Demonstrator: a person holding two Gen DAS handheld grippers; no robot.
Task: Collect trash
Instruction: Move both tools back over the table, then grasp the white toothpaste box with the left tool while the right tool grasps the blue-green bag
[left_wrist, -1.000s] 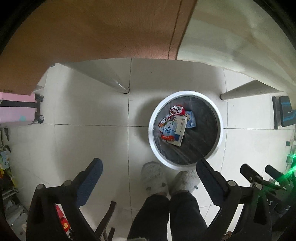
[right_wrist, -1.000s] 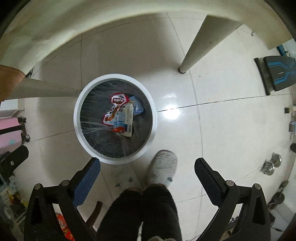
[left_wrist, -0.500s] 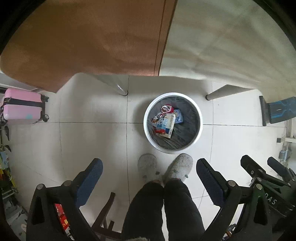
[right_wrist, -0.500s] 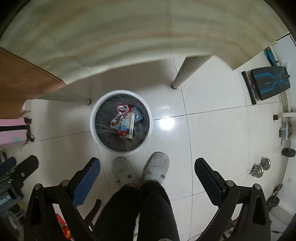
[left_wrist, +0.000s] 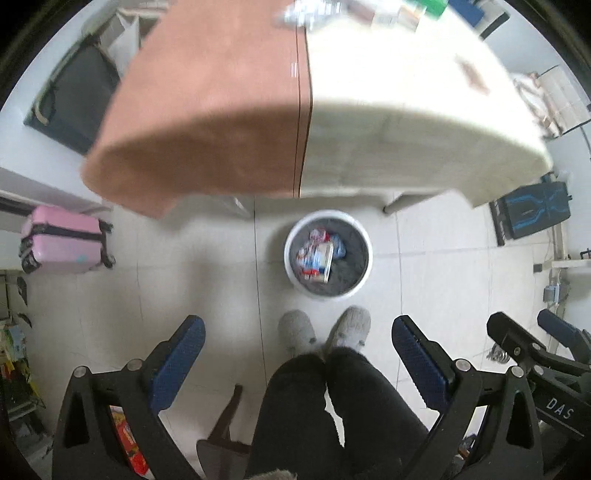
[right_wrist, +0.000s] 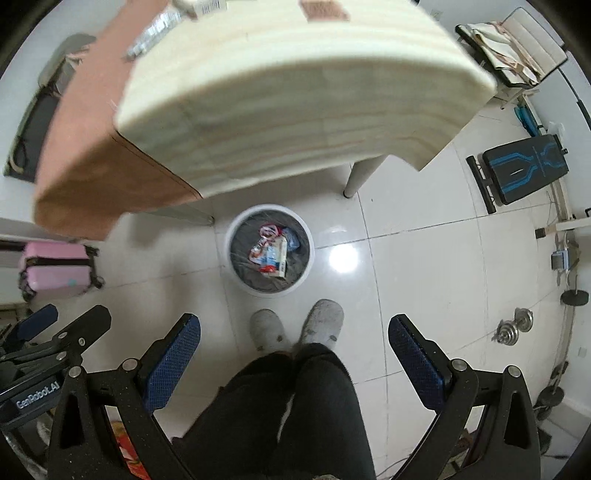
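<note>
Both cameras are higher now than a moment ago, so the trash bin (left_wrist: 328, 254) looks smaller and the tabletop (left_wrist: 388, 110) shows from above.

On the left, a pink suitcase (left_wrist: 61, 240) stands on the floor, well apart from the bin. The left hand-held gripper (left_wrist: 297, 354) is spread wide and holds nothing. An orange-brown cloth (left_wrist: 207, 122) covers the left part of the tabletop. The bin sits on the floor just past the tabletop's near edge, in front of the person's gray slippers (left_wrist: 297, 330). Inside it lie a white carton (left_wrist: 320, 258) and some wrappers. The right hand-held gripper (right_wrist: 293, 350) is spread wide too, and empty.

It looks like the step now is going up to the tabletop for more trash. Blurry bits (left_wrist: 310, 13) lie at its far edge; I cannot tell what they are. Next, I think one hand-held gripper must reach over, pinch a piece, and carry it down to the bin.
</note>
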